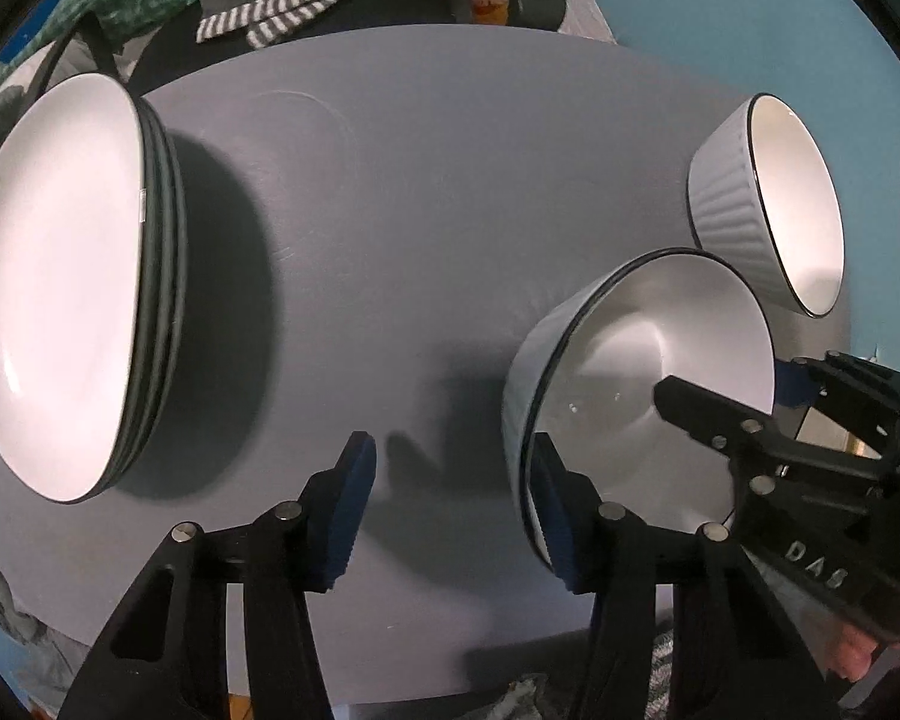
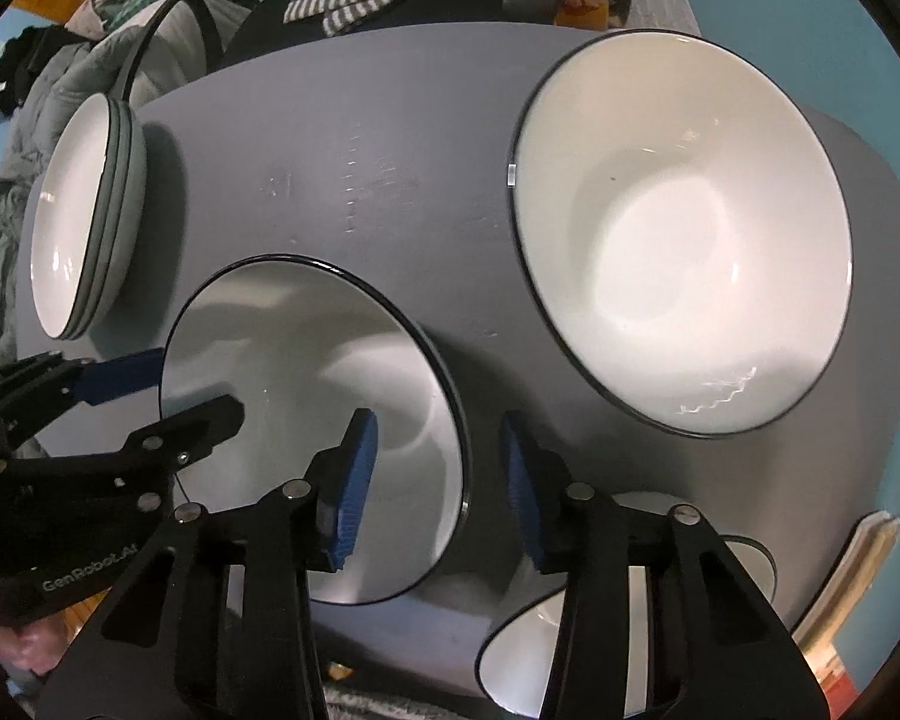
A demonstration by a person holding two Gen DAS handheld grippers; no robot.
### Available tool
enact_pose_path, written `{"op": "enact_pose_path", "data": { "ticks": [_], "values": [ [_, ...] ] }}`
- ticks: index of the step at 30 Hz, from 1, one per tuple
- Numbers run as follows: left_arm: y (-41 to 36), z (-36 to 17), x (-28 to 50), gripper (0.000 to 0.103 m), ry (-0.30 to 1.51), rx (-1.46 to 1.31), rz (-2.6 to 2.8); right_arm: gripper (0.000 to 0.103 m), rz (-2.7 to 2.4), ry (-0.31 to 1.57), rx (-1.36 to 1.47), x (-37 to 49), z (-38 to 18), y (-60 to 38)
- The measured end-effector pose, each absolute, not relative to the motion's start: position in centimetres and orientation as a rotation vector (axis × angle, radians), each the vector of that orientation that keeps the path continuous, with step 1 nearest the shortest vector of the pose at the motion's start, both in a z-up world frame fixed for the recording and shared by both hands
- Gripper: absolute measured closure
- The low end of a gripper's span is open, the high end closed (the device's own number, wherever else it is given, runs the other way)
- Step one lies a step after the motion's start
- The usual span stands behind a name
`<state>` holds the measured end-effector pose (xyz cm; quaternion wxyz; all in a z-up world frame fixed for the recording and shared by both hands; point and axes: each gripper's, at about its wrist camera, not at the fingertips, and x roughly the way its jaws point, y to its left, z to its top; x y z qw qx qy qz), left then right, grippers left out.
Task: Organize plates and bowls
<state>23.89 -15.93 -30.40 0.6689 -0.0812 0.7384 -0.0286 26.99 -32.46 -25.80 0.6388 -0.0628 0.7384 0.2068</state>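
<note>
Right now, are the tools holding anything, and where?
Nothing looks clamped yet. The left tool and the right tool each straddle the rim of the nearest bowl, on opposite sides, with gaps showing.

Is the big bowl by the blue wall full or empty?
Empty. The big bowl shows only its bare white inside, nothing in it.

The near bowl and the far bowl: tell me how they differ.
The near bowl has both tools straddling its rim, the left tool on one side and the right tool on the other; the far bowl stands alone. The near bowl lies shaded and looks grey inside; the far bowl is brightly lit. Both are white inside with a thin dark rim and stand upright on the grey table.
</note>
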Motion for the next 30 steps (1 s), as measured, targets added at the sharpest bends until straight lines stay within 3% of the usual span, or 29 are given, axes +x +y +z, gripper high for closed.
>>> {"op": "enact_pose_path", "data": {
  "ticks": [5, 7, 10, 15, 19, 30],
  "values": [
    [-16.6, -30.4, 24.2, 0.054, 1.664, -0.164, -0.059, 0.077, 0.472, 1.708, -0.153, 26.7, -26.3, -32.0],
    [-16.8, -30.7, 24.2, 0.065, 1.686, -0.181, -0.06, 0.082, 0.457, 1.713, -0.161, 26.9, -26.5, -32.0],
    [-16.9, -31.0, 24.4, 0.073, 1.706, -0.225, -0.082, 0.087, 0.432, 1.722, -0.132, 27.4, -26.7, -32.6],
    [-17.5, -31.0, 24.7, 0.08, 1.705, -0.211, -0.096, 0.088, 0.43, 1.72, -0.134, 27.6, -26.5, -32.7],
    [-18.8, -30.6, 24.8, 0.093, 1.701, -0.17, -0.156, 0.09, 0.418, 1.717, -0.124, 27.7, -26.2, -32.7],
    [-18.6, -30.5, 25.1, 0.095, 1.696, -0.152, -0.148, 0.097, 0.405, 1.722, -0.112, 27.6, -26.4, -32.0]
  ]
}}
